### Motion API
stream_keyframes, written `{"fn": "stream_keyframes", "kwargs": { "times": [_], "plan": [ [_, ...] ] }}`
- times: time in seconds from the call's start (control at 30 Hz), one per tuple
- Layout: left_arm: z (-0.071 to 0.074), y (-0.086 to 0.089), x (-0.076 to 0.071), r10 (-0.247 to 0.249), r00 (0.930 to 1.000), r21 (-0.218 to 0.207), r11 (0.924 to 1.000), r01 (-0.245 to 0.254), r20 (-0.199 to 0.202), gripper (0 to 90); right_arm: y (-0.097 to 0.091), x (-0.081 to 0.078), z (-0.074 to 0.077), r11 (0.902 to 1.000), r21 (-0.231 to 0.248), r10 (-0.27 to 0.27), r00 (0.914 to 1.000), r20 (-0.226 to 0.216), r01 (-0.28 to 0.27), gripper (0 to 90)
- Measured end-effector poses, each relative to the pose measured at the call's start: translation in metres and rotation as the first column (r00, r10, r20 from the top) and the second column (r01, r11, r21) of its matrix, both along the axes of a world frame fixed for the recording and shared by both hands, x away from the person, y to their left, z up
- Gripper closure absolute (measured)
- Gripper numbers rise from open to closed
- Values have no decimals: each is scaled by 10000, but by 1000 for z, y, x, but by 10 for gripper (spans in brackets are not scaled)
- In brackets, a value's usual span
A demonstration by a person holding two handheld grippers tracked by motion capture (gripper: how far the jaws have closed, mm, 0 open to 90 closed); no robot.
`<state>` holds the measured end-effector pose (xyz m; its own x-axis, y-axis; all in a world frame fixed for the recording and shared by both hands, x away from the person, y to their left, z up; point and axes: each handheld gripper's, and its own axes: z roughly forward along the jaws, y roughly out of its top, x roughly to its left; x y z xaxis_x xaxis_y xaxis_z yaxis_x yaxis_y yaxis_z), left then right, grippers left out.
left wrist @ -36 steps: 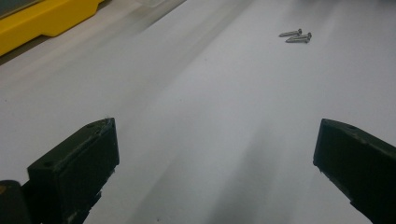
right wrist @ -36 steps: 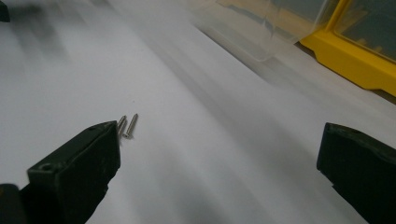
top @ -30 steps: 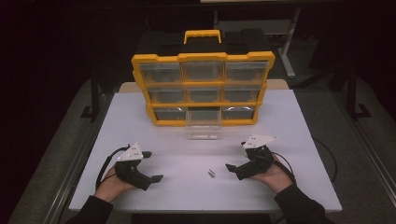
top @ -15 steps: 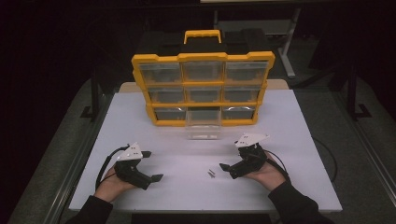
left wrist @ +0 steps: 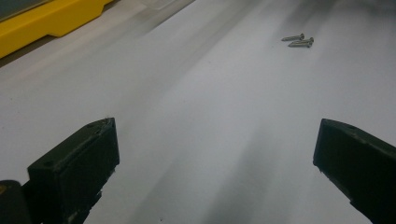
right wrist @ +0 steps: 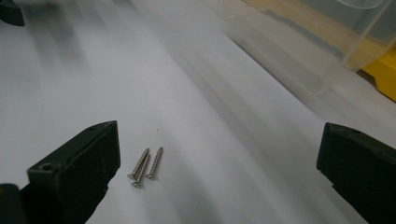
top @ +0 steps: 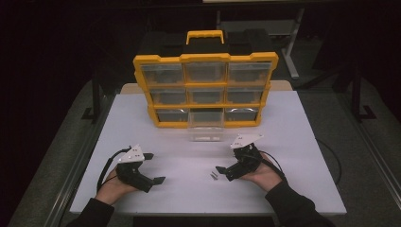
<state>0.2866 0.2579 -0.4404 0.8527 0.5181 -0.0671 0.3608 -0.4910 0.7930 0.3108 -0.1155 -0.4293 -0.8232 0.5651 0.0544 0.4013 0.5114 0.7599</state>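
A few small silver screws [top: 213, 175] lie on the white table [top: 283, 123], in front of the yellow organizer [top: 205, 90]. My right gripper [top: 225, 173] is open just right of them. In the right gripper view the screws [right wrist: 144, 165] lie between its wide jaws, close to the left one; the right gripper [right wrist: 217, 163] holds nothing. My left gripper [top: 154, 168] rests open at the front left, with the screws [left wrist: 297, 41] far ahead of it. The left gripper [left wrist: 215, 158] is empty over bare table.
The organizer stands upright at the table's back with several clear drawers. Its bottom middle drawer [top: 205, 126] is pulled out onto the table; this clear drawer [right wrist: 299, 46] lies ahead of my right gripper. The table's front edge [top: 198, 210] runs just under both hands.
My right gripper has moved left, bringing its jaws up to the screws. The left gripper has stayed put.
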Motion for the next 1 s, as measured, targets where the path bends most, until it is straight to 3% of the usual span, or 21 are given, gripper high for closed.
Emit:
{"fn": "stream_keyframes", "kwargs": {
  "times": [0.83,1.0],
  "plan": [
    [0,0,0,-9,10000,-68,10000,9,5,0,29,7,-2,9980,-409,466,9977,-491,-486,0],
    [0,0,0,-6,10000,-66,10000,6,11,0,31,7,0,9972,-460,546,9956,-760,-582,70]
  ]
}}
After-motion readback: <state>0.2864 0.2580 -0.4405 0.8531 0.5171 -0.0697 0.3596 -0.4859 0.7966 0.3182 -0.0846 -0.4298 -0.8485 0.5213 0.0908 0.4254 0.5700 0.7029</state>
